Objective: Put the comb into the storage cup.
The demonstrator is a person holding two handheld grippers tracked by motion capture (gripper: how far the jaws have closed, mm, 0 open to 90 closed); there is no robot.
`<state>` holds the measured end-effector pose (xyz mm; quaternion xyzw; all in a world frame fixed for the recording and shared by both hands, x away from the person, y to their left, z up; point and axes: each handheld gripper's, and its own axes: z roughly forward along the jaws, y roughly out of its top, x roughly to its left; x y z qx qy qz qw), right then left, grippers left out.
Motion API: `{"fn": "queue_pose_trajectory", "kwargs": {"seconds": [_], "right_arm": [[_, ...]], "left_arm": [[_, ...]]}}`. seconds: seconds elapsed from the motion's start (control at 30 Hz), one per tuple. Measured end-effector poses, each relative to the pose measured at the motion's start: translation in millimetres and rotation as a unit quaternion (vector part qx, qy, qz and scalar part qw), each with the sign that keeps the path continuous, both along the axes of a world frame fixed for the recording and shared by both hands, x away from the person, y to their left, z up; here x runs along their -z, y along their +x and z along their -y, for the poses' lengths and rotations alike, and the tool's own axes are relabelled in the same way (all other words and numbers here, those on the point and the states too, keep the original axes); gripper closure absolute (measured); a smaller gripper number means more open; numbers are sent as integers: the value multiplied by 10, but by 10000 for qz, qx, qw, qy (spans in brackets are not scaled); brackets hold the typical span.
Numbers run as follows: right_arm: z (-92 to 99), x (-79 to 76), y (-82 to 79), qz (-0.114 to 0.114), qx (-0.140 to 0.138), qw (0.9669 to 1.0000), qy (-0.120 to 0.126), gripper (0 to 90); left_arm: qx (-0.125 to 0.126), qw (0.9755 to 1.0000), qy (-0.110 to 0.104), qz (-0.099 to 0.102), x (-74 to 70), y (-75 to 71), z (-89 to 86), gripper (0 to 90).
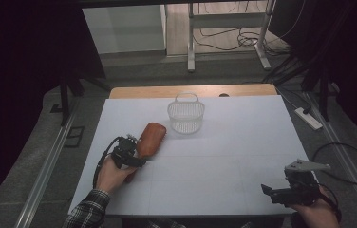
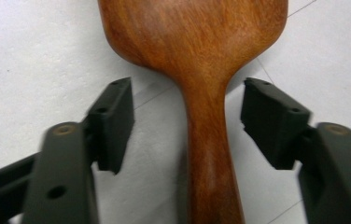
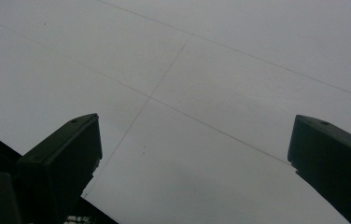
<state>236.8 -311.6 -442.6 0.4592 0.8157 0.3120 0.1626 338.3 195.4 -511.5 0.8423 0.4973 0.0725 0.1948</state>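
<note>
A brown wooden spoon [image 1: 152, 137] lies on the white table cover [image 1: 233, 142], its broad head toward a white wire basket [image 1: 186, 114]. My left gripper [image 1: 137, 157] is down over the spoon's handle. In the left gripper view the handle [image 2: 206, 154] runs between the two black fingers [image 2: 113, 121], with a gap of bare table on each side, so my left gripper [image 2: 187, 93] is open around it. My right gripper [image 1: 269, 194] rests near the table's front right corner, pointing left. Its jaws stand wide open over bare table, nothing between them [image 3: 194, 126].
The wire basket stands upright with its handle up, just beyond the spoon's head. A strip of wooden table edge [image 1: 191, 90] shows at the back. A power strip [image 1: 309, 118] and cables lie on the floor to the right.
</note>
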Motion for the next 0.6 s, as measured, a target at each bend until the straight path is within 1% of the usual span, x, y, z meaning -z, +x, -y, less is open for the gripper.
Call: {"fn": "queue_pose_trajectory", "kwargs": {"seconds": [0.17, 0.33, 0.43, 0.53, 0.6], "right_arm": [[-1, 0, 0, -3, -9, 10000, -4, 31], [-1, 0, 0, -3, -7, 10000, -3, 31], [-1, 1, 1, -6, -6, 10000, -3, 32], [-2, 1, 1, -12, -5, 10000, -4, 32], [-2, 1, 2, -14, -6, 10000, -5, 32]], "left_arm": [[37, 10000, -23, -21, 1, -1, 2, 523], [120, 9999, -77, -95, 6, 5, 2, 634], [137, 9998, -64, -107, 9, 7, 8, 651], [71, 9999, -62, -112, 7, 8, -2, 677], [103, 9999, 10, -113, 3, 9, -9, 702]]}}
